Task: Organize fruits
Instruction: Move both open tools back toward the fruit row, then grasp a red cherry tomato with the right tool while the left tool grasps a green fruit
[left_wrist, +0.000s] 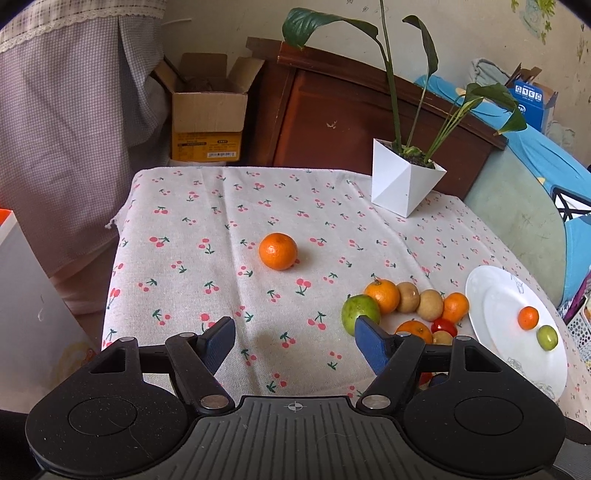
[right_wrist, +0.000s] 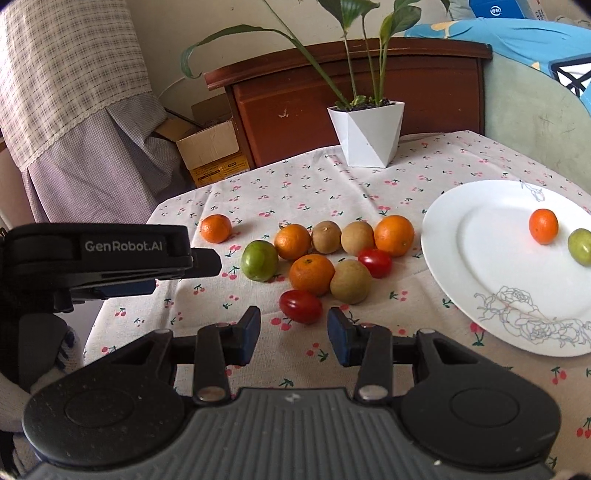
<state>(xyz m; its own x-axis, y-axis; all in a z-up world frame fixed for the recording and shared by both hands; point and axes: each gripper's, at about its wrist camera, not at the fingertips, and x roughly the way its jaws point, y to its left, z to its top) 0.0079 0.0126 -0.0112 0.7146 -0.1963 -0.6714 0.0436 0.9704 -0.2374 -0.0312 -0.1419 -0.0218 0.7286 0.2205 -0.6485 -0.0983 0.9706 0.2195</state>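
A white plate (right_wrist: 461, 258) on the right holds a small orange (right_wrist: 543, 226) and a small green fruit (right_wrist: 580, 246). Left of it lies a cluster of oranges, brown fruits, a green fruit (right_wrist: 259, 260) and two red tomatoes; the nearer tomato (right_wrist: 300, 306) lies just ahead of my open, empty right gripper (right_wrist: 293, 334). A lone orange (left_wrist: 277, 251) sits mid-table, ahead of my open, empty left gripper (left_wrist: 295, 339). The left gripper's body (right_wrist: 110, 254) shows at the left of the right wrist view. The plate (left_wrist: 491, 295) and cluster also show in the left wrist view.
A white faceted pot with a plant (right_wrist: 365, 133) stands at the table's far edge. The cherry-print tablecloth (left_wrist: 221, 221) covers the table. A cardboard box (left_wrist: 207, 114) and a wooden cabinet (left_wrist: 369, 122) stand behind it. A bed with blue bedding is at the right.
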